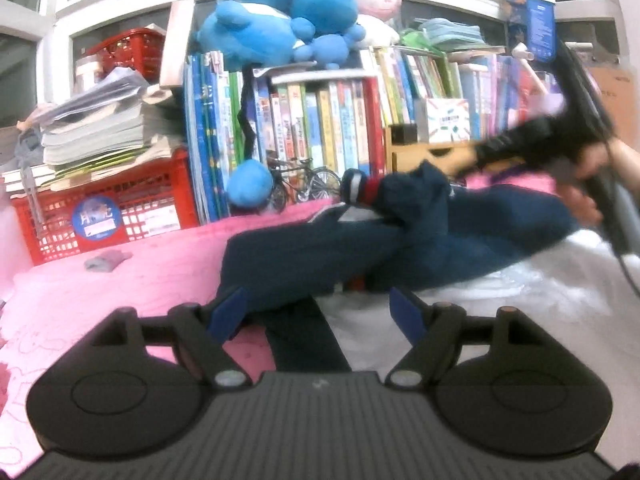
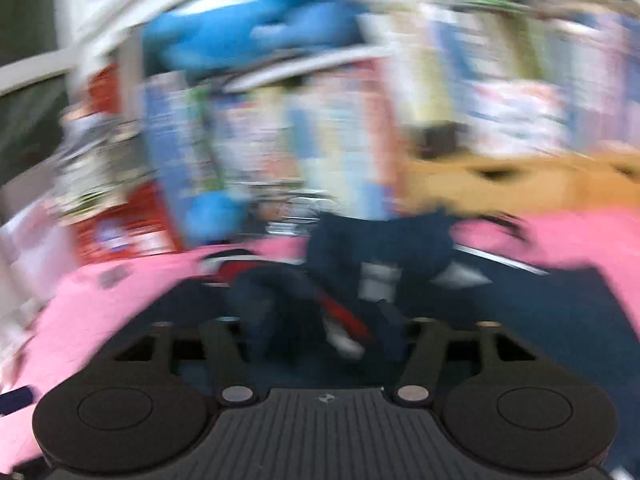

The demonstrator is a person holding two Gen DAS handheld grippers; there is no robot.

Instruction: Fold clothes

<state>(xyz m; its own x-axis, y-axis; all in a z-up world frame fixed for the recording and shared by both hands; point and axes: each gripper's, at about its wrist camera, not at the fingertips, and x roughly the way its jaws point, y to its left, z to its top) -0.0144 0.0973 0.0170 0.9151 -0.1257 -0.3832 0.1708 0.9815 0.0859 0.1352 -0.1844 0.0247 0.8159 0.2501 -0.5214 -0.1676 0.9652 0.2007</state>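
A navy garment (image 1: 320,256) with a red, white and navy striped cuff (image 1: 356,190) lies bunched across a pink sheet (image 1: 140,280) and a white sheet (image 1: 520,304). My left gripper (image 1: 316,312) is open, its blue pads (image 1: 226,312) on either side of a navy fold and not pressing on it. In the left wrist view a hand (image 1: 580,196) holds my right gripper (image 1: 492,148), blurred, at the garment's raised far part. The right wrist view is badly blurred: navy cloth (image 2: 320,304) with a red stripe sits between the right gripper's (image 2: 320,332) fingers, and their grip is unclear.
Behind the bed stand a row of books (image 1: 320,128), blue and pink plush toys (image 1: 288,12), red crates (image 1: 108,212) with stacked papers, a wooden box (image 1: 432,152) and a small model bicycle (image 1: 304,184). A small grey scrap (image 1: 106,261) lies on the pink sheet.
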